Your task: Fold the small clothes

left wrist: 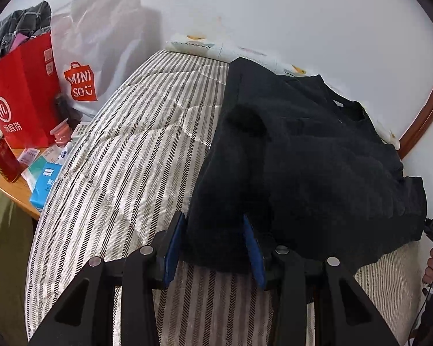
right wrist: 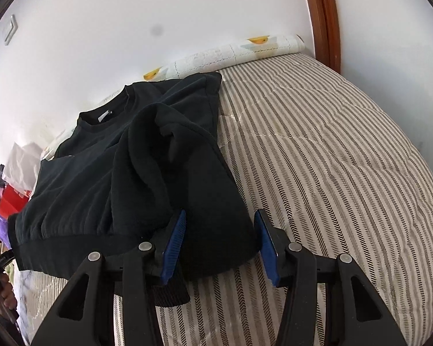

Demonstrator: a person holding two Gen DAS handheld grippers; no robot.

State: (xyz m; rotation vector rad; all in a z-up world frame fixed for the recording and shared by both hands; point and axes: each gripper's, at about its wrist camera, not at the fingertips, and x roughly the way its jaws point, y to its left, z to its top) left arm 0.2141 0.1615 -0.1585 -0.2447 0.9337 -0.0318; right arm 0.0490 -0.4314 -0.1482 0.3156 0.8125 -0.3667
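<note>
From the left wrist view, our left gripper (left wrist: 213,248) sits low over the near edge of the striped mattress (left wrist: 124,173), its blue pads (left wrist: 174,248) spread wide on either side of a folded-in side of the black sweatshirt (left wrist: 303,158); the cloth lies between the jaws but they do not pinch it. The garment lies on the right half of the mattress, collar toward the far edge by the rolled patterned sheet (left wrist: 205,44) at the wall, hem toward us. A red paper bag (left wrist: 23,95), a white shopping bag (left wrist: 101,46) and a red can (left wrist: 3,158) crowd the wooden side table (left wrist: 17,190) off the left edge. From the right wrist view, our right gripper (right wrist: 220,248) mirrors that pose at the same near edge, pointed forward and slightly down, pads (right wrist: 174,248) likewise apart and straddling the hem end of the other folded-in side, with a ribbed cuff (right wrist: 170,297) poking out just beneath the left finger; bare mattress stretches to the right toward the wooden door frame (right wrist: 323,14). We judge both sides to be folded inward already, leaving the hem-to-collar fold. To do it well, we would close each gripper on all layers at the hem corners, lift evenly, and carry both hands forward together so the edges land square below the collar, keeping that loose cuff tucked inside.
</note>
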